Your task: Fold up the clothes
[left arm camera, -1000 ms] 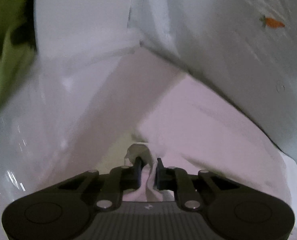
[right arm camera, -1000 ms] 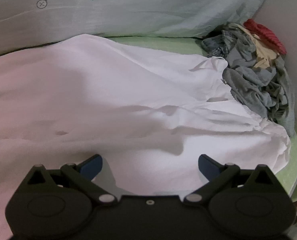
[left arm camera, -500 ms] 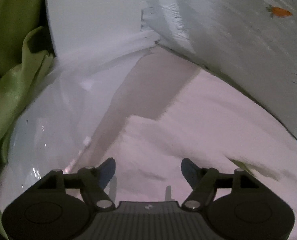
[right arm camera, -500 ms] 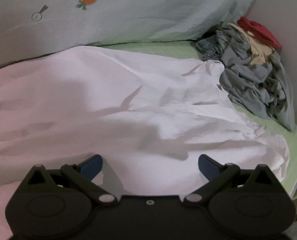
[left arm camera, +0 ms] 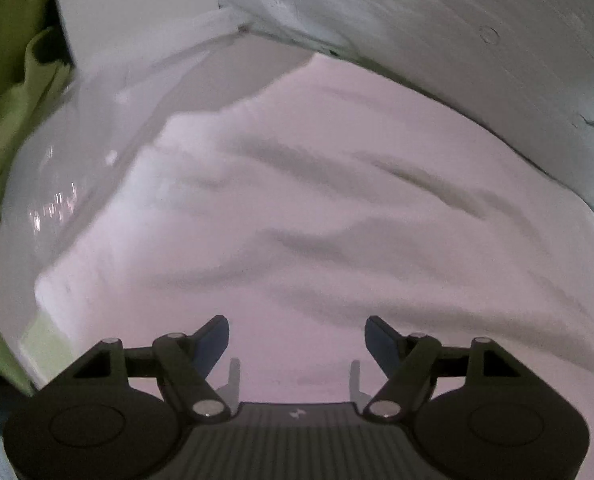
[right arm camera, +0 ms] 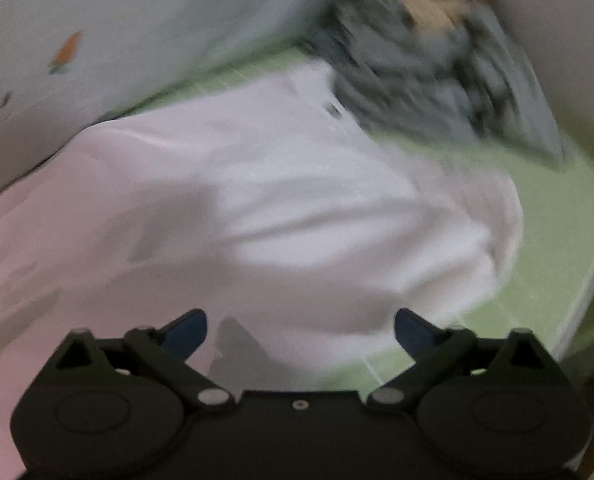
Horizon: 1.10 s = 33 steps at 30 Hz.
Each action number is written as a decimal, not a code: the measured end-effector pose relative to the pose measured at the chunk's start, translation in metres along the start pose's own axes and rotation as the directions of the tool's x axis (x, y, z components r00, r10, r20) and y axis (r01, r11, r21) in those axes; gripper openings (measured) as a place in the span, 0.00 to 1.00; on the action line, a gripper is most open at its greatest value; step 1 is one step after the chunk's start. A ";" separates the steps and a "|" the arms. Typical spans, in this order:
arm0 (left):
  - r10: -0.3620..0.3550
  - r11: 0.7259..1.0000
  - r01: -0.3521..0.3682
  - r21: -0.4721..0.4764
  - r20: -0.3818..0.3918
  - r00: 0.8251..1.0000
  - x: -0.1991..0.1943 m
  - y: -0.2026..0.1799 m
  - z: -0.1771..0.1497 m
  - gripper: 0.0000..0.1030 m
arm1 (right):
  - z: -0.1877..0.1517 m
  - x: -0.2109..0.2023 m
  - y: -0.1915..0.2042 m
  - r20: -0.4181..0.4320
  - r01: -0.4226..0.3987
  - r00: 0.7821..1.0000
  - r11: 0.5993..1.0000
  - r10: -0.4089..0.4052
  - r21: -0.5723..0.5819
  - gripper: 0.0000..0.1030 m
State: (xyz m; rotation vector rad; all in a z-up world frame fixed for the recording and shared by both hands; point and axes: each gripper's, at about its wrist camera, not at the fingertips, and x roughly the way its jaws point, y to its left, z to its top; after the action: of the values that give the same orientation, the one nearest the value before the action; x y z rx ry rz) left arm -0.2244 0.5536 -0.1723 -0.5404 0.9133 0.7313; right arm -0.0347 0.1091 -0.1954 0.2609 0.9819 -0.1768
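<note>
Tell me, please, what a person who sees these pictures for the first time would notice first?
The large white garment spread over the green sheet fills the middle of both views. Behind it to the right lies a blurred pile of grey clothes with something red on top. Both grippers, left and right, hang over the cloth with jaws open.

Carrot-print pillow point(right arm camera: 145, 36) at back — green sheet point(right arm camera: 553, 232) w/ grid lines

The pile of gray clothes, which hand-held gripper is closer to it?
Right. The right hand-held gripper faces the pile of gray clothes, which lies past the white garment. The left hand-held gripper sees only white cloth; no pile in its view.
</note>
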 end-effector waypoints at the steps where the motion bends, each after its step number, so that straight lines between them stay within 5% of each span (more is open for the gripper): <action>1: -0.005 1.000 0.005 -0.004 -0.005 1.000 -0.004 -0.006 -0.009 0.74 | 0.002 0.003 -0.011 -0.022 -0.022 1.000 0.999 0.023 0.043 0.88; 4: 0.003 1.000 -0.003 -0.016 -0.028 1.000 -0.012 -0.021 -0.030 0.74 | 0.012 0.020 -0.036 -0.072 -0.080 0.993 0.989 0.090 0.128 0.84; 7: 0.016 1.000 -0.016 -0.007 -0.040 0.999 -0.019 -0.032 -0.044 0.74 | 0.020 0.035 -0.042 -0.092 -0.118 0.987 0.983 0.132 0.140 0.54; 9: 0.030 0.999 -0.030 0.017 -0.037 0.999 -0.024 -0.038 -0.049 0.74 | 0.021 0.037 -0.039 -0.089 -0.145 0.984 0.986 0.152 0.077 0.22; 10: 0.037 0.999 -0.036 0.025 -0.035 0.999 -0.026 -0.040 -0.050 0.74 | 0.020 0.035 -0.039 -0.082 -0.153 0.984 0.988 0.155 0.039 0.17; 16: 0.084 0.996 -0.084 0.025 0.005 0.996 -0.023 -0.033 -0.028 0.74 | 0.004 0.020 -0.064 -0.082 -0.105 0.991 0.993 0.101 -0.050 0.10; 19: 0.100 0.995 -0.101 0.020 0.029 0.995 -0.021 -0.021 -0.011 0.74 | 0.008 0.017 -0.055 -0.064 -0.032 0.998 0.990 0.023 -0.136 0.15; 22: 0.113 0.994 -0.113 -0.003 0.046 0.993 -0.014 -0.006 0.011 0.74 | 0.015 0.005 -0.028 0.029 0.090 0.996 0.971 -0.086 -0.221 0.45; 24: 0.120 0.993 -0.120 -0.019 0.057 0.991 -0.009 0.005 0.027 0.74 | 0.021 -0.003 -0.008 0.097 0.169 0.984 0.957 -0.150 -0.238 0.84; 25: 0.122 0.992 -0.121 -0.029 0.063 0.991 -0.005 0.012 0.038 0.74 | 0.024 -0.006 0.001 0.135 0.221 0.972 0.947 -0.194 -0.234 0.91; 29: 0.124 0.991 -0.120 -0.054 0.082 0.989 0.013 0.039 0.079 0.74 | 0.035 -0.017 0.046 0.273 0.462 0.875 0.858 -0.400 -0.222 0.95; 31: 0.122 0.992 -0.118 -0.054 0.081 0.989 0.027 0.052 0.102 0.74 | 0.039 -0.024 0.062 0.315 0.473 0.859 0.862 -0.404 -0.182 0.96; 33: 0.113 0.993 -0.110 -0.050 0.079 0.990 0.044 0.063 0.125 0.74 | 0.040 -0.027 0.081 0.325 0.443 0.867 0.882 -0.377 -0.158 0.97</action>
State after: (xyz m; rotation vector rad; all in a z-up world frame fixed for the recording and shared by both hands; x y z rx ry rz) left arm -0.1914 0.6950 -0.1530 -0.4989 0.8571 0.8712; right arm 0.0041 0.1751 -0.1405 -0.1914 0.7492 -0.4788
